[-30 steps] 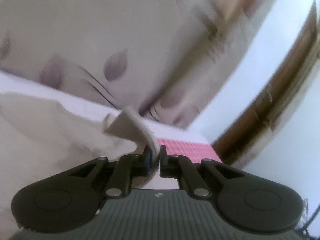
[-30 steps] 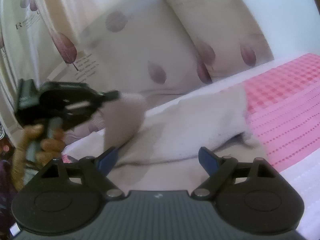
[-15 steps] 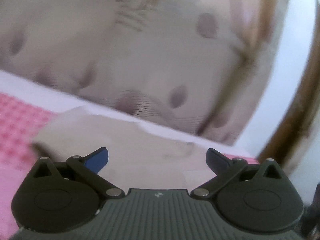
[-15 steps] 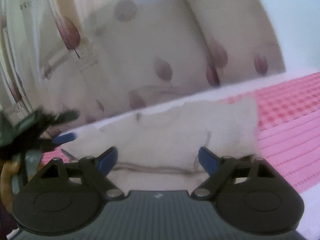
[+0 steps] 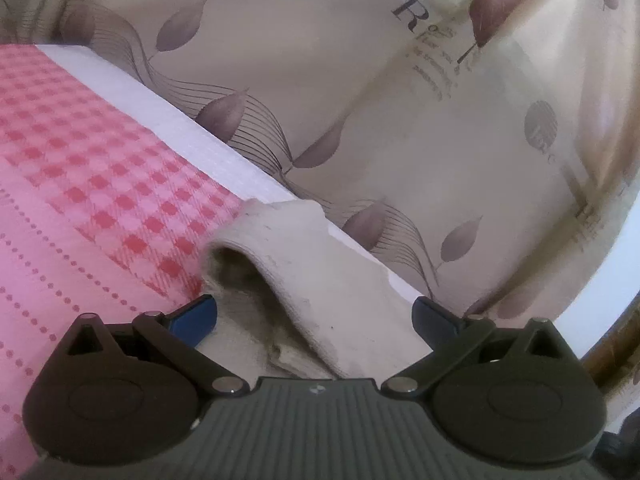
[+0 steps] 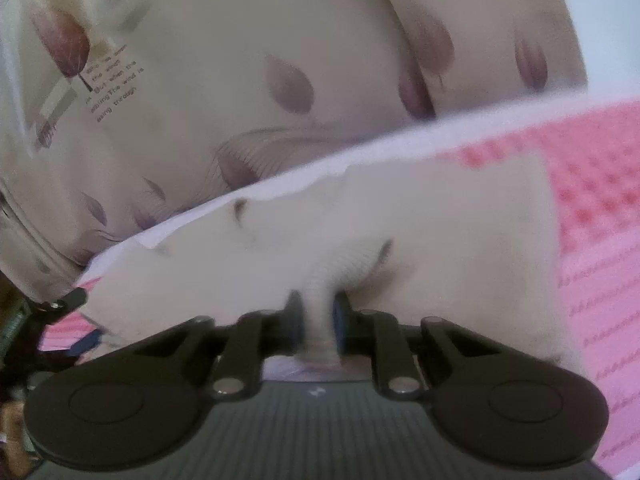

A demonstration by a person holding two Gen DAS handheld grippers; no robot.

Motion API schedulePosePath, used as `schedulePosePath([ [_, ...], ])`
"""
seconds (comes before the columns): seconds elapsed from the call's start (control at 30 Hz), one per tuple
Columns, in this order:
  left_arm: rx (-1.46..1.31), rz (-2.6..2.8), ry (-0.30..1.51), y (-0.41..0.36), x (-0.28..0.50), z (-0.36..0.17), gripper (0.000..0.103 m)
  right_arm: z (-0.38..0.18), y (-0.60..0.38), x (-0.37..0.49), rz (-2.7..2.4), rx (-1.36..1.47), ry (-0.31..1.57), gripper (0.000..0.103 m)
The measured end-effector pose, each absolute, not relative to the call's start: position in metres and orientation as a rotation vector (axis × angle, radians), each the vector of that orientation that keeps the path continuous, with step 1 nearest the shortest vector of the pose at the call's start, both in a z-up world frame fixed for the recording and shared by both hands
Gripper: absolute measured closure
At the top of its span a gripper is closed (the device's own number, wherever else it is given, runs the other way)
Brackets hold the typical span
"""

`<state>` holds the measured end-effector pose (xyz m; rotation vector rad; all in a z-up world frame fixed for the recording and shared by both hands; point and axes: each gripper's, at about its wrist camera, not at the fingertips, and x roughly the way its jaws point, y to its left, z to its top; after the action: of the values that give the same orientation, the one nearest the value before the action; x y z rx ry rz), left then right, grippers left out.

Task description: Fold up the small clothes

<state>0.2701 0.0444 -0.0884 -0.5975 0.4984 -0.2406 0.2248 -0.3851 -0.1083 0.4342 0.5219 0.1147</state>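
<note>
Two jaws: right gripper (image 6: pixel 316 322) just pinched cream garment (image 6: pixel 400 240), left gripper (image 5: pixel 314 316) spread, perhaps touching.

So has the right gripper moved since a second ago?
Yes. The right gripper has pushed in toward the leaf-print curtain, and its fingers have just closed, pinching a ridge of the cream garment.

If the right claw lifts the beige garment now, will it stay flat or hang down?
The garment will probably droop: it already bunches into a ridge between the right claw, which has just been closing on it. It looks soft and light, since its folded edge arches loosely. It may drag a little on the pink sheet.
</note>
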Motion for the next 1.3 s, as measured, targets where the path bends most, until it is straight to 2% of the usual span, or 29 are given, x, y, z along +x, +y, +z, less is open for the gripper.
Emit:
schedulePosePath([
  [0.13, -0.59, -0.172, 0.474, 0.048, 0.262, -0.086, 0.0, -0.086, -0.39, 0.215, 0.06, 0.32, 0.415, 0.09],
  [0.33, -0.612, -0.121, 0.48, 0.052, 0.26, -0.087, 0.0, -0.08, -0.418, 0.216, -0.014, 0.23, 0.423, 0.09],
  [0.47, -0.561, -0.075, 0.451, 0.047, 0.256, -0.083, 0.0, -0.099, -0.428, 0.223, -0.003, 0.258, 0.476, 0.089],
  [0.6, -0.527, -0.039, 0.497, 0.042, 0.262, -0.084, 0.001, -0.118, -0.435, 0.228, -0.043, 0.29, 0.479, 0.087],
  [0.87, -0.521, 0.001, 0.514, 0.043, 0.263, -0.085, 0.0, -0.124, -0.463, 0.226, 0.0, 0.469, 0.5, 0.086],
  [0.93, -0.508, -0.027, 0.532, 0.045, 0.262, -0.083, 0.001, -0.119, -0.47, 0.209, -0.037, 0.544, 0.478, 0.082],
  [1.07, -0.41, -0.228, 0.592, 0.049, 0.233, -0.064, 0.002, -0.105, -0.461, 0.132, -0.042, 0.46, 0.435, 0.078],
  [1.1, -0.4, -0.268, 0.583, 0.051, 0.216, -0.058, 0.0, -0.104, -0.457, 0.108, -0.021, 0.429, 0.438, 0.072],
  [1.17, -0.376, -0.329, 0.58, 0.059, 0.182, -0.05, 0.0, -0.107, -0.45, 0.062, 0.019, 0.397, 0.437, 0.045],
  [1.2, -0.351, -0.345, 0.599, 0.062, 0.167, -0.047, 0.0, -0.113, -0.448, 0.035, 0.049, 0.397, 0.446, 0.022],
  [1.23, -0.348, -0.359, 0.609, 0.065, 0.153, -0.044, 0.0, -0.117, -0.446, 0.019, 0.069, 0.4, 0.451, 0.016],
  [1.3, -0.339, -0.375, 0.626, 0.074, 0.125, -0.044, 0.0, -0.127, -0.438, -0.019, 0.097, 0.399, 0.456, 0.017],
])
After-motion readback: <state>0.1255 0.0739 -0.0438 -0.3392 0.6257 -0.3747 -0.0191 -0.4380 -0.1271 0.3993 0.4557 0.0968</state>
